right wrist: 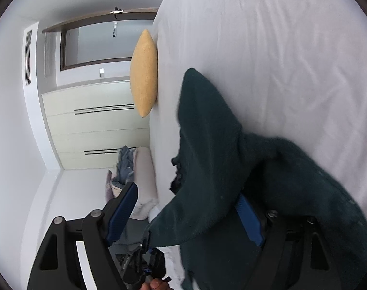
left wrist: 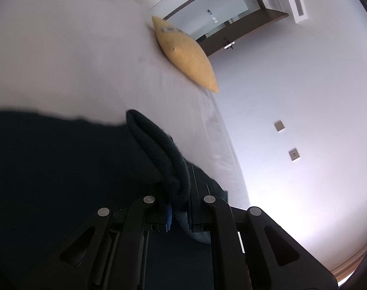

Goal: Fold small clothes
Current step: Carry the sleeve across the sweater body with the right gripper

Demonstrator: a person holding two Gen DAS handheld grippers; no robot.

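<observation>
- Left gripper [left wrist: 177,193]: jaws closed on a thick rolled edge of the dark green garment [left wrist: 62,169]. The cloth rises out of the jaws as a curved band and spreads left over the lower part of the left wrist view.
- Right gripper [right wrist: 188,217]: jaws wide apart, blue pads [right wrist: 122,213] showing. A flap of the garment [right wrist: 207,157] hangs across the gap and lies against the right-hand pad; the left-hand pad is clear of it. Nothing is pinched here.
- A fingertip [right wrist: 156,284] of the person shows at the bottom edge of the right wrist view.
- Garment location: partly lifted, partly draped on the white bed [right wrist: 280,60], near the bed's edge on the side towards the room.
- Beyond it: a pale pillow with bluish cloth [right wrist: 125,166] piled beside it at the bed edge, then a yellow cushion [right wrist: 144,72] upright on the sheet, then the wardrobe [right wrist: 98,120] and a window [right wrist: 96,46].
- Risk 1: only one gripper holds the cloth. If the left hand lifts further, the free side may sag and bunch, spoiling the fold line.
- Risk 2: the flap draped on the right-hand pad may snag there and drag when that hand moves off.
- Risk 3: the left grip is on a rolled, multi-layer edge; layers could slip unevenly.
- Risk 4: the garment lies near the bed edge, so a pull that way could slide it off.
</observation>
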